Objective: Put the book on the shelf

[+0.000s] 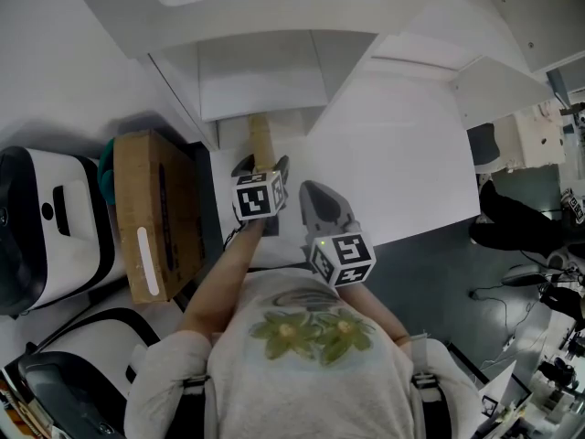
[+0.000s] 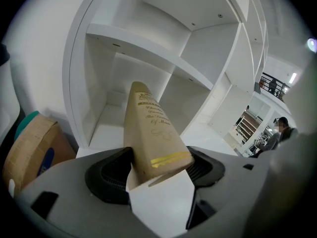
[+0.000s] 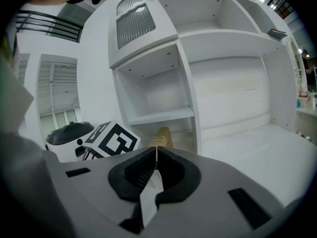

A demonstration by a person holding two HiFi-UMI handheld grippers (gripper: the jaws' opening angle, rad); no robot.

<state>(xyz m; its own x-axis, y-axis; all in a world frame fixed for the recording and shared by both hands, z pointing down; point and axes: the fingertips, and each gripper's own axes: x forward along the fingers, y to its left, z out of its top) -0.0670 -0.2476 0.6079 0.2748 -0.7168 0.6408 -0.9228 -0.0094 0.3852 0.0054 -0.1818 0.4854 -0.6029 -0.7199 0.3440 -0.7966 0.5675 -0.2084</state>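
A tan book [image 2: 151,133] with gold lettering on its spine is clamped by its near end in my left gripper [image 2: 157,171], which is shut on it. The book [image 1: 261,139] points into the lower left compartment of the white shelf [image 1: 260,80], its far end just at the opening. My left gripper [image 1: 260,166] hangs in front of that opening. My right gripper [image 1: 313,193] is a little to the right and nearer the body, jaws shut with nothing between them [image 3: 155,155]. From there the book [image 3: 161,134] shows ahead, before the shelf [image 3: 163,116].
A cardboard box [image 1: 157,214] stands on the floor left of the shelf, with a teal object behind it and a white and black machine [image 1: 46,227] further left. A wide white shelf board [image 1: 402,154] runs to the right. Dark floor lies at right.
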